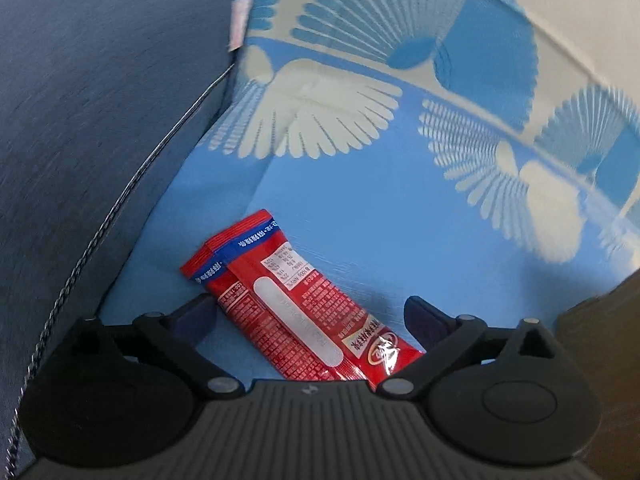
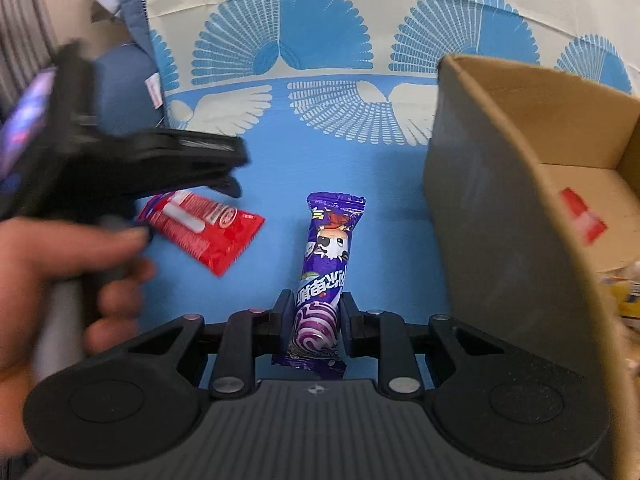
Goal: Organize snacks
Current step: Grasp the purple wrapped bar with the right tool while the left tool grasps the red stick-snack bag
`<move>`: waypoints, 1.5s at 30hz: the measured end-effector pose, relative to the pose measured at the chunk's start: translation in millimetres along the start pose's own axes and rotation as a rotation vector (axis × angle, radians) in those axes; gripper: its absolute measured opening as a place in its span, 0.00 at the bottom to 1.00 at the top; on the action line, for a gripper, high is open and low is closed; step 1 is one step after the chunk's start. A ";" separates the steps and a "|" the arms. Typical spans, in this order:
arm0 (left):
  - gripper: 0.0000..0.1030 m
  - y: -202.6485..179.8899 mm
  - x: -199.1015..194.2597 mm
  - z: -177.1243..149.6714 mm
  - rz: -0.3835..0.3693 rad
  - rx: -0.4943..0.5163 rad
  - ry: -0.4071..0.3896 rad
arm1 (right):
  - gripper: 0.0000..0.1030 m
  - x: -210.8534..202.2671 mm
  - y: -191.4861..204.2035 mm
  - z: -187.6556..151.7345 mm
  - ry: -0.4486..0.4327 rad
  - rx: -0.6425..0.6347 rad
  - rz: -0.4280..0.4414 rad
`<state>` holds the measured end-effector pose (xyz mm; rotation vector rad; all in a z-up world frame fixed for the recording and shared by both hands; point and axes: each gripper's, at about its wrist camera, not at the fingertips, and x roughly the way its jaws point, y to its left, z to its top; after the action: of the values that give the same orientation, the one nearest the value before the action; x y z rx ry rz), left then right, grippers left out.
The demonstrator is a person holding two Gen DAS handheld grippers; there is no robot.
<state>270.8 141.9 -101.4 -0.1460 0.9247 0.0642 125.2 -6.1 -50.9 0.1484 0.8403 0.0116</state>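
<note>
Red snack packets (image 1: 288, 304) lie on the blue patterned cloth (image 1: 380, 216), between the spread fingers of my left gripper (image 1: 310, 314), which is open just above them. They also show in the right wrist view (image 2: 208, 228), under the left gripper (image 2: 234, 178). My right gripper (image 2: 314, 314) is shut on a purple snack packet (image 2: 324, 276), which points away from me over the cloth. A cardboard box (image 2: 500, 208) stands just to the right of it, with a red packet (image 2: 580, 216) and other snacks inside.
A dark blue cushion (image 1: 92, 128) with a zipper lies left of the red packets. The person's hand (image 2: 60, 280) holds the left gripper's handle. The box corner (image 1: 600, 340) shows at the right of the left wrist view.
</note>
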 end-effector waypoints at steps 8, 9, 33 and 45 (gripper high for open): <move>0.57 -14.2 -8.3 -12.5 0.056 0.195 -0.037 | 0.24 -41.4 -5.1 -18.6 0.002 -0.074 0.035; 0.52 -14.0 -10.1 -12.8 0.050 0.202 -0.034 | 0.24 -43.2 -7.0 -21.6 0.010 -0.067 0.043; 0.48 58.9 -158.6 -126.5 -0.164 0.255 0.145 | 0.24 -117.6 -30.0 -77.8 0.077 -0.097 0.233; 0.48 56.6 -141.5 -150.2 -0.152 0.322 0.248 | 0.24 -83.5 -21.3 -106.0 0.137 -0.118 0.198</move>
<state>60.3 175.9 -82.9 0.0771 1.1556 -0.2477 -10.3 -19.6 -61.6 0.1199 0.9569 0.2590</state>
